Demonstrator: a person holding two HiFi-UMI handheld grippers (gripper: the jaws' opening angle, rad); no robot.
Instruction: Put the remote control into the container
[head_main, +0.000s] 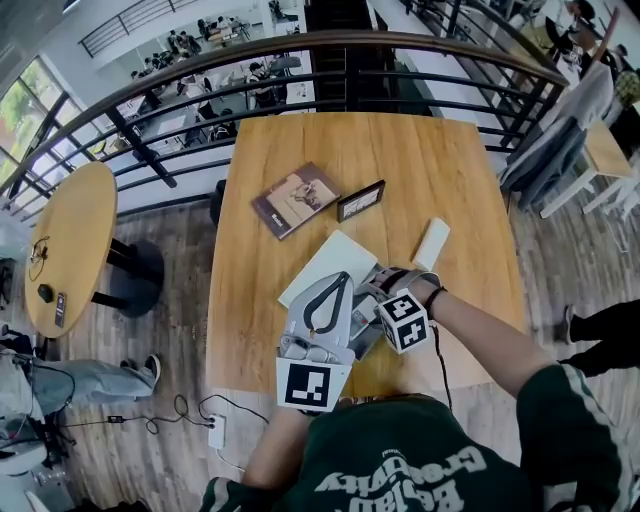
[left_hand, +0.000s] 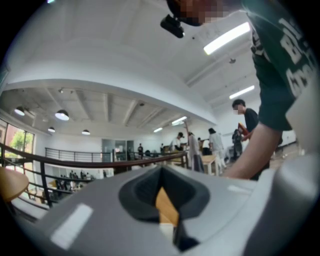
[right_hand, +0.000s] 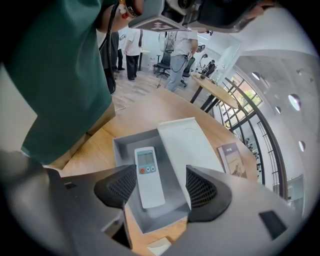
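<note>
A wooden table carries a booklet, a dark frame and a white bar. A grey container sits against a white lid.

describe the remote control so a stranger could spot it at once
On the wooden table, find the open grey rectangular box beside a flat white lid. The slim white plastic remote control lies inside it, marked by a small screen and a red-orange button.
</note>
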